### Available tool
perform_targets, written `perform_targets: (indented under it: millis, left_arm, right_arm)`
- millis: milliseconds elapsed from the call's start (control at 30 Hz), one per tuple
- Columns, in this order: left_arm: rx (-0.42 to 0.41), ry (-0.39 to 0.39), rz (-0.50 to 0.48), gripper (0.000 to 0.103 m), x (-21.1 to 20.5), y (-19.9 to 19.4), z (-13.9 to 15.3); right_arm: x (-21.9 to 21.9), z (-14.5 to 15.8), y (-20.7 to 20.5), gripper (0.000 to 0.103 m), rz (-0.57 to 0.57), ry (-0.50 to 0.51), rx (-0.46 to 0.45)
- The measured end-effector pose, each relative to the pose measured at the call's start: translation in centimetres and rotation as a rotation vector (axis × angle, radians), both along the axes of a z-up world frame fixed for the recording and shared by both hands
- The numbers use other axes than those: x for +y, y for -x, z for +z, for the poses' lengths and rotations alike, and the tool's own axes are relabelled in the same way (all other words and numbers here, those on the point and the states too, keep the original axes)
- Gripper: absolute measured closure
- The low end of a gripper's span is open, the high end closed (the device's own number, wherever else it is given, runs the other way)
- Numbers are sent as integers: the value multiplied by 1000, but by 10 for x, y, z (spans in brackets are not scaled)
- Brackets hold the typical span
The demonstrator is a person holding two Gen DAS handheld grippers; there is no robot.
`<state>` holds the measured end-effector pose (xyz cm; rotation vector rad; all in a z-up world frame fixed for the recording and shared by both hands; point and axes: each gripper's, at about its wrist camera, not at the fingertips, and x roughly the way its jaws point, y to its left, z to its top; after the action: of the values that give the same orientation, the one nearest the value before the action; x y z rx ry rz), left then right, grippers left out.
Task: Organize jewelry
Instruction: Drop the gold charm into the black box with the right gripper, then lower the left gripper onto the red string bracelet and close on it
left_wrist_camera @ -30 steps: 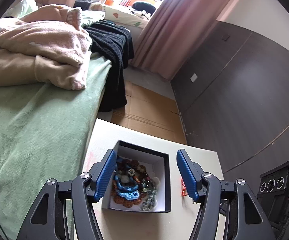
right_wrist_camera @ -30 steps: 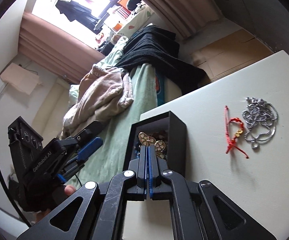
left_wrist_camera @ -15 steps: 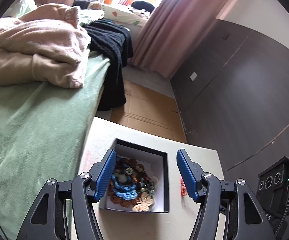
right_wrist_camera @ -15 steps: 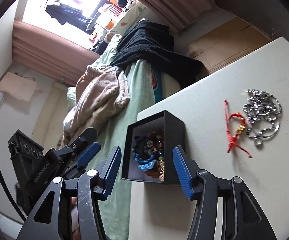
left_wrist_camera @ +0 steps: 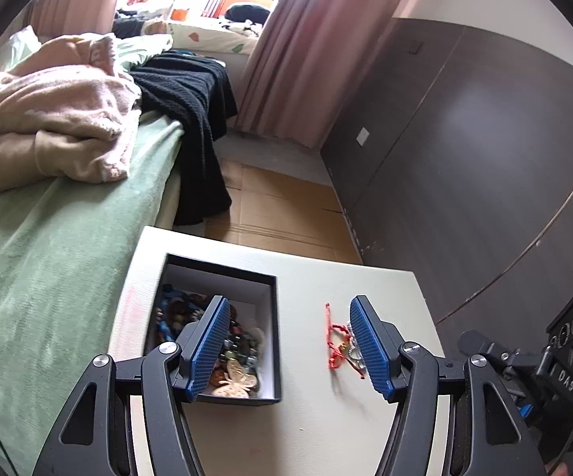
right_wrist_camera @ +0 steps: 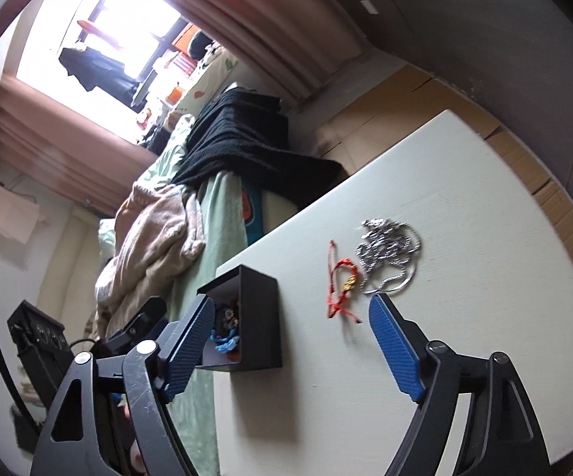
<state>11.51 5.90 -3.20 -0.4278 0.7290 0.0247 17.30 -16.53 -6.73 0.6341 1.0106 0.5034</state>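
Lying on a pale table [left_wrist_camera: 326, 428], a black box [left_wrist_camera: 274, 317] with a white inside is seen near the table's left edge, beside a bed covered with a green blanket [left_wrist_camera: 48, 269]. The box is filled with jewelry: dark and coloured beads [left_wrist_camera: 243, 341], a blue piece that is seen better from the right wrist [right_wrist_camera: 225, 341], and a pale butterfly ornament [left_wrist_camera: 235, 382] at the near wall of the box.

To the right of the box, apart from it, a red string bracelet [right_wrist_camera: 340, 281] with a small gold charm is laid on the bare table. Just beside it, on the far side from the box, a silver chain [right_wrist_camera: 389, 254] is piled in loose loops; whether the two touch cannot be told.

The left gripper [left_wrist_camera: 286, 345] is held open above the table, and nothing is pressed between its blue pads. One pad is seen over the box, the other over the silver chain's edge.

The right gripper [right_wrist_camera: 290, 341] is opening, its jaws already wide, and nothing is held by them. The box's right wall and the red string bracelet are seen between its fingers.

A pink blanket [left_wrist_camera: 48, 119] and a black cloth [left_wrist_camera: 195, 119] are heaped on the bed.
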Motion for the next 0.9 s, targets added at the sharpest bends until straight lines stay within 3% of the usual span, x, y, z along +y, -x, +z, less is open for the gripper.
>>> perform_targets:
  millis: [100,167,233,333,533,733,800,900]
  left_arm:
    - [-2,-21,-26,38,-17,-2,0]
    - [-8,-42,-33,20,-29,-3,0]
    - [-20,-60,-27,10,-40,-3,1]
    - [-23,-57,-45,9,-56,-7,1]
    - [5,-44,-100,9,-82,-19,-6]
    - [55,-87,-140,11,-100,-31,-20]
    - [84,-122,-137,18,-106,-36,-28]
    - [146,-163,-145,38,-109,-45,-44]
  right_arm:
    - [-13,3,1,21,-22,14,-1]
    - [-22,4,1,18,-38,27,2]
    - [-32,4,1,11,-59,41,6]
    - [-51,3,1,8,-98,54,16]
    - [-83,-5,-2,8,-140,28,45]
    - [-106,-8,-7,8,-202,34,55]
    - [-111,-11,-10,8,-212,33,66]
    - [-113,-14,-14,8,-214,29,81]
